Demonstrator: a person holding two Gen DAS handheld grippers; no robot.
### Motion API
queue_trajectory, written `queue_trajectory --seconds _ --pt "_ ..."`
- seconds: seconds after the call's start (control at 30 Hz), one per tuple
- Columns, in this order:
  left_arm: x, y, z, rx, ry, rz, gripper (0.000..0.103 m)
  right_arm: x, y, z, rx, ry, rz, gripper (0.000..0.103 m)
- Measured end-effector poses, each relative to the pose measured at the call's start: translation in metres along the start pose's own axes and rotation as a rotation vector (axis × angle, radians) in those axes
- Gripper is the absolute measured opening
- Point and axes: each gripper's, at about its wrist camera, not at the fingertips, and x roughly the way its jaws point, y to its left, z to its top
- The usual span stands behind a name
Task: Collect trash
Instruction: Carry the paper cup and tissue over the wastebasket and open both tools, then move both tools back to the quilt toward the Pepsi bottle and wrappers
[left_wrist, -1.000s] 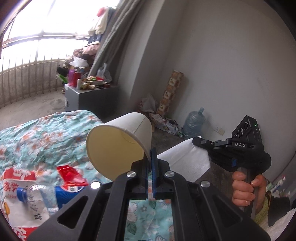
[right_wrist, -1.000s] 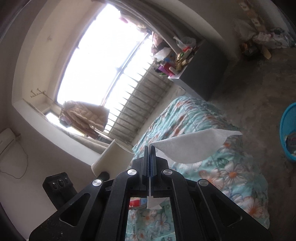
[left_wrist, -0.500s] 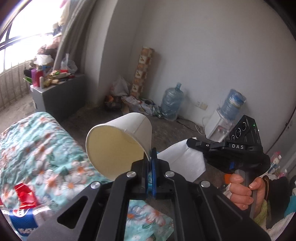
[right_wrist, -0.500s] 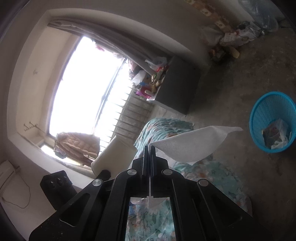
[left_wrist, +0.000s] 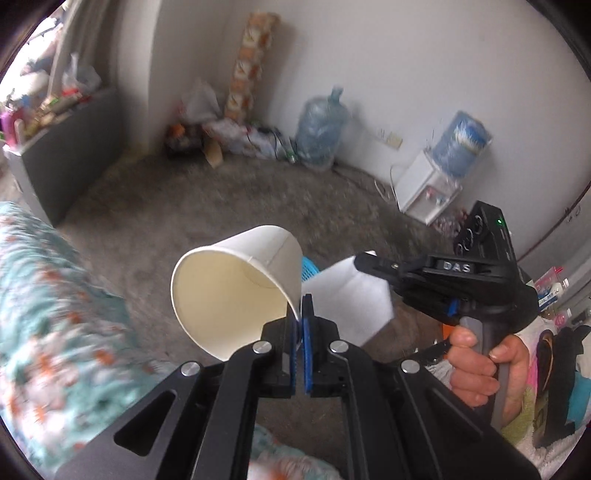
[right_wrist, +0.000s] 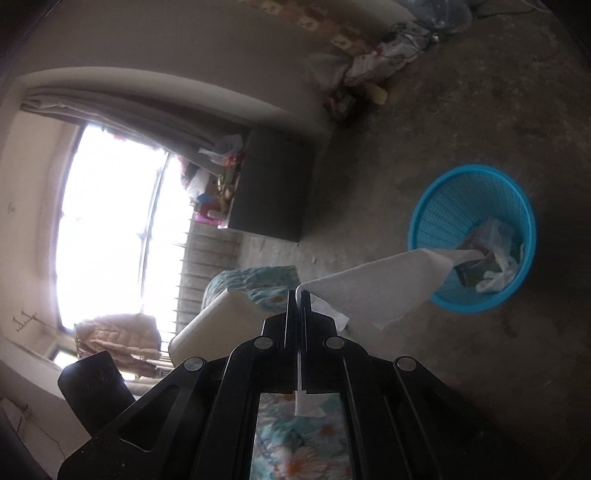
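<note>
Carrying both bits of trash toward the blue basket (right_wrist: 436, 206) on the floor. Left gripper (left_wrist: 300, 306) fingers pinching the paper cup (left_wrist: 229, 291) rim, right gripper (right_wrist: 298, 295) fingers clamping the tissue (right_wrist: 373, 284). Best getting squarely above the basket before letting go, since tissue drifts.

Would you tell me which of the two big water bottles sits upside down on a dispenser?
The right-hand water bottle, upturned on the white dispenser; the other bottle stands upright on the floor.

Cup (left_wrist: 236, 291) left of tissue (left_wrist: 347, 299); basket (right_wrist: 472, 236) on floor (right_wrist: 480, 110) behind tissue.
</note>
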Motion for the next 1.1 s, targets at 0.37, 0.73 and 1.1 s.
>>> queue_trajectory --seconds 0.37,0.73,1.1 --pt "0.151 0.0 0.016 0.006 0.25 0.011 0.016 0.062 -0.121 0.054 0.237 0.054 -0.22 0.055" --pt "0.131 0.008 0.016 -0.005 0.206 0.078 0.046 0.037 -0.177 0.007 0.424 -0.046 -0.276 0.061" --pt "-0.024 0.026 -0.011 -0.072 -0.037 0.111 0.066 0.016 -0.096 -0.002 0.223 -0.035 -0.161 0.065"
